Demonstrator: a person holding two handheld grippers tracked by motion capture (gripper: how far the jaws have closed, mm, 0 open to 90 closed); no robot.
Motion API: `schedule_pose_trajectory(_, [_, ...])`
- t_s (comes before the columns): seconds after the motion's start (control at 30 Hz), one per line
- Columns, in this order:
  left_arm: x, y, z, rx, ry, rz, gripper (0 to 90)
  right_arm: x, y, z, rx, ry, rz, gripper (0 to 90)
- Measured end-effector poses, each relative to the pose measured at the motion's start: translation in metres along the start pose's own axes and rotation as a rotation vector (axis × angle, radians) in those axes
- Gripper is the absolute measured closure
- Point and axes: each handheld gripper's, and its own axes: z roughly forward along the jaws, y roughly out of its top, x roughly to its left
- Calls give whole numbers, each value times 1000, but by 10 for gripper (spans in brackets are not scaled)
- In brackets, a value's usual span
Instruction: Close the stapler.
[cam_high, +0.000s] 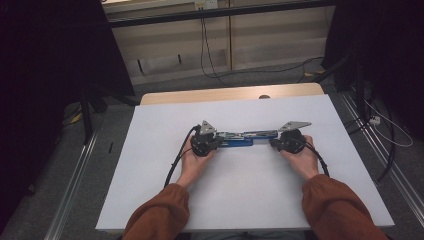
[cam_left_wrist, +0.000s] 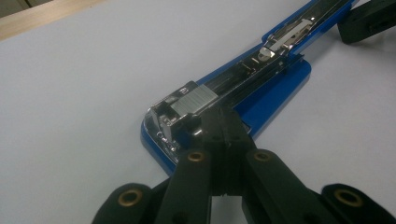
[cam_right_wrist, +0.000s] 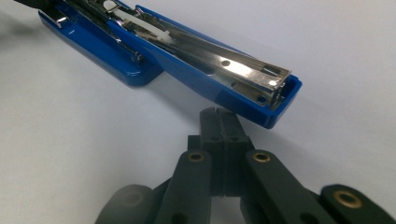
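A blue stapler (cam_high: 245, 138) lies swung open flat on the white table (cam_high: 240, 190), its metal insides facing up. In the left gripper view a strip of staples (cam_left_wrist: 194, 100) sits at the near end of its magazine. My left gripper (cam_high: 218, 142) is shut, and its closed tips (cam_left_wrist: 223, 120) rest against that end of the stapler (cam_left_wrist: 271, 79), with nothing between the jaws. My right gripper (cam_high: 274, 142) is also shut. Its tips (cam_right_wrist: 218, 115) sit just below the end of the stapler's blue lid (cam_right_wrist: 224, 79); whether they touch it I cannot tell.
A wooden table edge (cam_high: 230, 93) runs behind the white surface. Cables (cam_high: 210, 55) lie on the floor beyond, with dark curtains (cam_high: 50, 60) at both sides and metal rails (cam_high: 75, 175) along the table. The person's orange sleeves (cam_high: 160, 215) come in at the bottom.
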Motion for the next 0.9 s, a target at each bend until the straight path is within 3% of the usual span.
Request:
schedule_pose_trajectory(0.07, [1,0,0,-5,-22,1,900,0,0,0,-1,1,-3,900])
schedule_pose_trajectory(0.3, [1,0,0,-7,-20,-3,900,0,0,0,-15,4,-2,900])
schedule_pose_trajectory(0.33, [0,0,0,-5,0,-2,900,1,1,-1,-21,3,-3,900])
schedule_pose_trajectory(0.5, [1,0,0,1,-29,1,900,2,2,-1,-42,4,-9,900])
schedule_pose_trajectory(0.53, [0,0,0,-8,-12,-1,900,2,2,-1,-42,4,-8,900])
schedule_pose_trajectory(0.6, [1,0,0,-1,-29,0,900,2,2,-1,-45,5,-7,900])
schedule_pose_trajectory(0.9, [1,-1,0,-5,-31,1,900,2,3,-1,-74,9,-2,900])
